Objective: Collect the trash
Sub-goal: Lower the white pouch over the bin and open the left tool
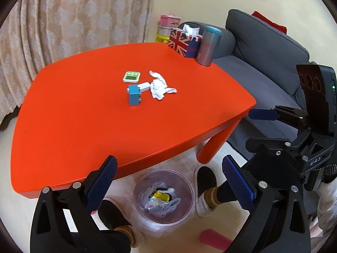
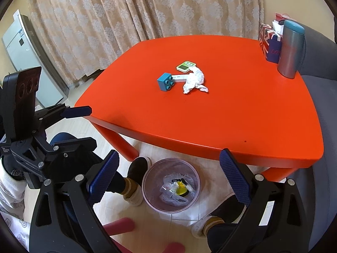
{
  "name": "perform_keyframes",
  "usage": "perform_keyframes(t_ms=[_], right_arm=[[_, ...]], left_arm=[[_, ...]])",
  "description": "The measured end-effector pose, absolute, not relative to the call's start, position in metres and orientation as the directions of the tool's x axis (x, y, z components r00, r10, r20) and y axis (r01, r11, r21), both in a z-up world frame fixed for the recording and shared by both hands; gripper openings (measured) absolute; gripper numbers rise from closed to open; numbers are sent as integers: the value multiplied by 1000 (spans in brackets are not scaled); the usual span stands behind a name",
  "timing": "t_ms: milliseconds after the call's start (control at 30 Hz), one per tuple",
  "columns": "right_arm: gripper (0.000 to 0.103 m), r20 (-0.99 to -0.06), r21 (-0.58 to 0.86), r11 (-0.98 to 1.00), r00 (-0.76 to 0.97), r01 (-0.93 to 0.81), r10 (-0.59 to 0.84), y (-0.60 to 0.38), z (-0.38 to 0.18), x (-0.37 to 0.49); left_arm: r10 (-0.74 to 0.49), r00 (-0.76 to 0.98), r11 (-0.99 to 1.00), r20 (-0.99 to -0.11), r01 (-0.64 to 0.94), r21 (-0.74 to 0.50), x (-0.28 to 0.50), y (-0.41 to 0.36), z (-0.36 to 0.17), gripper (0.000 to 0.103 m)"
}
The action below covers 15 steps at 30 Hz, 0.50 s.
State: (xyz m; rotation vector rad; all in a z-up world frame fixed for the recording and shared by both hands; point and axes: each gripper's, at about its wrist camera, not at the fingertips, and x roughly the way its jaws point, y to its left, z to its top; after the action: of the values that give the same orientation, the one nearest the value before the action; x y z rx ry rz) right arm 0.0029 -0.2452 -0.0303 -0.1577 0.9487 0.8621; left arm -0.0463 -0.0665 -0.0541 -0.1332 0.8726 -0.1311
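Tissue (image 1: pixel 159 87) lies on table (image 1: pixel 84 126); both hand-held grippers gape empty above bin (image 1: pixel 163 198)

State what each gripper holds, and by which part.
Nothing. The left gripper and right gripper both stand open and empty above the bin.

Place: you are in a home living room.
Seating: a grey sofa (image 1: pixel 263 48) stands beside the low orange table (image 1: pixel 84 130).
Window side: you see long patterned curtains (image 2: pixel 147 10).
Floor: a small waste bin (image 2: pixel 171 184) between your slippered feet.
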Motion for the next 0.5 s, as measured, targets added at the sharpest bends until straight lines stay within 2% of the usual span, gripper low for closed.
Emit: perform_keyframes(t_ms=[500], right_arm=[[96,-760,243,656,280,-714,586,-236,-28,10]], left_arm=[[-142,638,985,-756,18,-170,-44,-52,-51,96]])
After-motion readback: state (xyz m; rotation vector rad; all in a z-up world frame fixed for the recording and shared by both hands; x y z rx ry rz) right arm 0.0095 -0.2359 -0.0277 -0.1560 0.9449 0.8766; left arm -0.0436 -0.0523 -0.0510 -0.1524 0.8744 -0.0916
